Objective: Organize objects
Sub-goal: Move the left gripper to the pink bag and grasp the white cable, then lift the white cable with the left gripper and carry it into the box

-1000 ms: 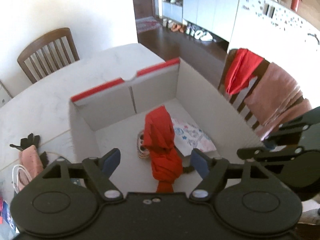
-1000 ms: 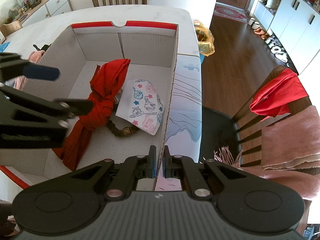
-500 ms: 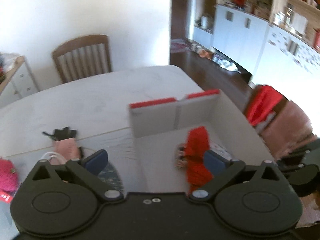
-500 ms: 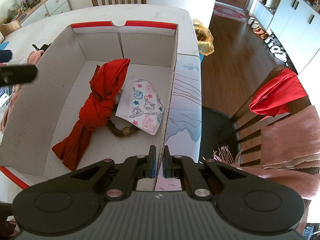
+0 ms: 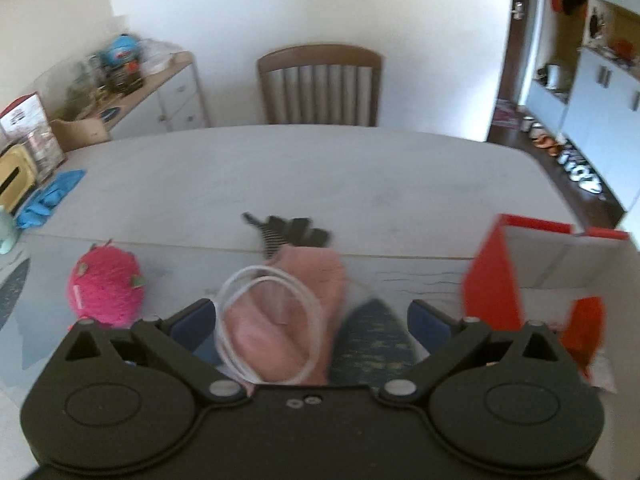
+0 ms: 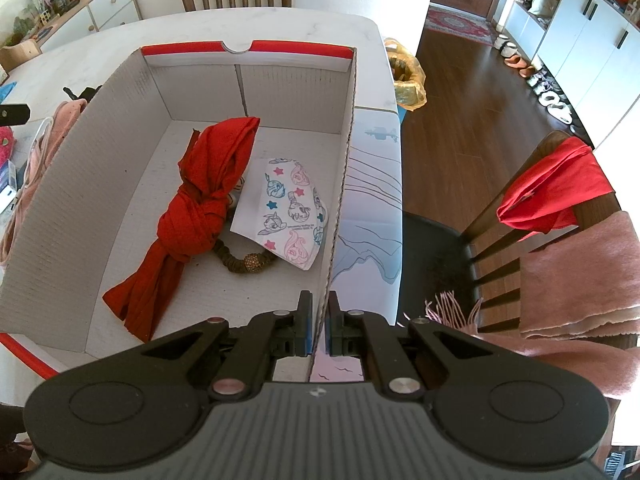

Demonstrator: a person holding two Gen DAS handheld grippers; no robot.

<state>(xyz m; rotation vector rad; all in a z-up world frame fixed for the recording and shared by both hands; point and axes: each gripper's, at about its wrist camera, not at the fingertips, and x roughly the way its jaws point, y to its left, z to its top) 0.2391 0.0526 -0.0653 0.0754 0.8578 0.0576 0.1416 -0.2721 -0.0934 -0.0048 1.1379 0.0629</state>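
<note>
My right gripper [image 6: 319,322] is clamped on the near end of the box's [image 6: 132,92] right wall, one pad inside and one outside, the cardboard edge pinched between them. Inside the box a knotted red scarf [image 6: 192,216] lies along the floor, a printed mask [image 6: 290,212] rests just beside it toward the right wall, and a brown beaded band [image 6: 240,262] curls out from under the two. The box stands on the white table [image 6: 280,24], with a mat [image 6: 372,216] printed in pale blue lying against its right wall. Past the table's edge a chair [image 6: 512,216] carries a red cloth [image 6: 556,188] and a pink scarf [image 6: 580,280] over its back. My left gripper [image 5: 310,322] has its jaws wide apart, with nothing pressed between the pads; it hangs over the pile left of the box. Below it lie a pink cloth [image 5: 296,300] with a white cord loop [image 5: 268,328] on top, a dark blue speckled piece [image 5: 372,340] touching the cloth's right side, and a black glove [image 5: 292,232] at its far end. A fuzzy pink toy [image 5: 106,288] sits apart to the left. The box's red-edged corner [image 5: 496,276] shows at the right of this view, which is blurred.
</note>
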